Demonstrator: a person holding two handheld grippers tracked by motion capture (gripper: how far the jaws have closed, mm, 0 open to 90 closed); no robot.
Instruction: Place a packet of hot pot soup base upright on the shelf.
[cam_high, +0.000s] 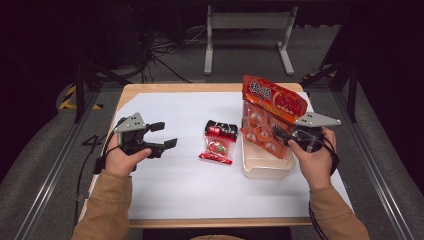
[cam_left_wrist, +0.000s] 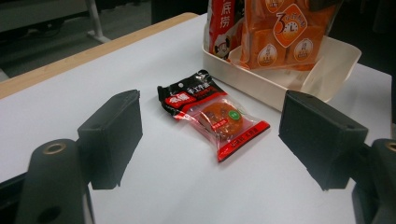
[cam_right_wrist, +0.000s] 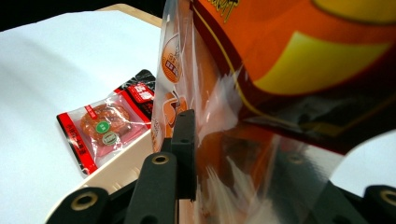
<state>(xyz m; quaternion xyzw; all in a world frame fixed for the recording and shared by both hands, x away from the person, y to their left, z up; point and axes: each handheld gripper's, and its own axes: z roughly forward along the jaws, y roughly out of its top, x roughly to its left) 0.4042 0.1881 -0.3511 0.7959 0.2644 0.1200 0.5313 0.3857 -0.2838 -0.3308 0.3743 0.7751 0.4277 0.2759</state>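
The fingers of the right gripper (cam_high: 281, 134) are closed on the edge of a large orange snack bag (cam_high: 270, 112), pinching the clear plastic film; in the right gripper view one black finger (cam_right_wrist: 184, 149) presses flat against that film. The fingers of the left gripper (cam_high: 165, 135) stand spread wide apart and hold nothing, with bare paper between them in the left gripper view.

The orange bag stands tilted, its lower end inside a cream plastic tray (cam_high: 260, 167) at the right of the white sheet (cam_high: 175, 185) that covers the table. Its upper end leans back toward the far edge of the table. The step in hand appears to be the placing of this bag into the tray. Whether the bag rests fully on the tray floor cannot be told.

A small red-and-black snack packet (cam_high: 218, 142) lies flat on the sheet, just left of the tray and apart from it. The left gripper points toward it from well to the left.

The next move likely calls for the right gripper to lower the bag until it settles, then to release the film. The left gripper would then need to advance to the small packet and close on its thin edge.

Count:
- Large orange bags: one.
- Small packets: one.
- Trays: one.
- Grippers: two.
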